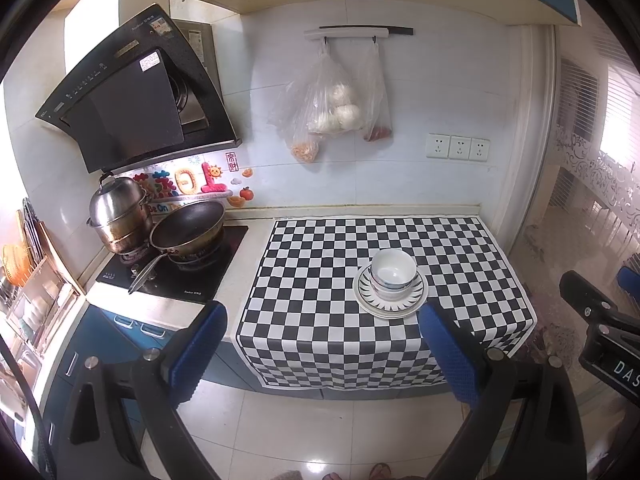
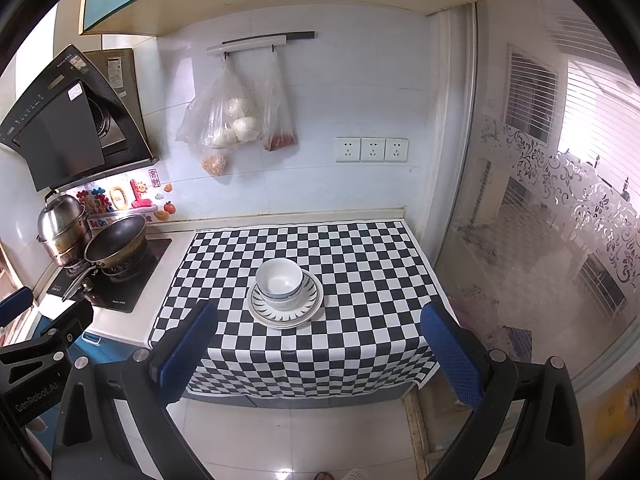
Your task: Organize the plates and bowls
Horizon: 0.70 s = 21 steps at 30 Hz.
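Stacked white bowls with blue trim stand on stacked plates with a dark leaf pattern, on a black-and-white checkered cloth on the counter. My left gripper is open and empty, held back from the counter's front edge. My right gripper is open and empty, also held back from the counter, with the stack straight ahead between its blue pads. The right gripper's body shows at the right edge of the left wrist view.
A gas hob at the left carries a steel steamer pot and a dark wok. A range hood hangs above. Plastic bags hang on the wall. A dish rack stands at far left. A glass door is at right.
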Available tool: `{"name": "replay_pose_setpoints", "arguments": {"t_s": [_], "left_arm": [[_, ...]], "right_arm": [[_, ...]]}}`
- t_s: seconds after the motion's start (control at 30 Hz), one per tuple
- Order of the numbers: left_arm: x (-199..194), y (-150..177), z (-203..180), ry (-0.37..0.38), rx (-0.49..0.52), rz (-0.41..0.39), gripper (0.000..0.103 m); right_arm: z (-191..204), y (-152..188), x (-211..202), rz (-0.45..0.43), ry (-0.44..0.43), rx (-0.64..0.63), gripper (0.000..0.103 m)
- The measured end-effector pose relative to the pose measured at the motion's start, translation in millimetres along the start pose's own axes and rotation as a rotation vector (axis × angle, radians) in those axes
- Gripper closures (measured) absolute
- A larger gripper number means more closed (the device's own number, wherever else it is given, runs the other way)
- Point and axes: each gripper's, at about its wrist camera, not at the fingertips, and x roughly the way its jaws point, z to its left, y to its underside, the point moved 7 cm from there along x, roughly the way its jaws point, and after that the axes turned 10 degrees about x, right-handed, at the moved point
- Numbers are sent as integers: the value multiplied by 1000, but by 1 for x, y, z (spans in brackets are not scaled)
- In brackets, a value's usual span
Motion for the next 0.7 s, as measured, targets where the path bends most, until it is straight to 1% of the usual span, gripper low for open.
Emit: {"name": "replay_pose_setpoints", "arguments": {"t_s": [0.7], "left_arm": [[-1, -4, -5, -18, -19, -6, 5]], "right_arm": [[2, 0, 7, 14, 3, 4, 0]]}}
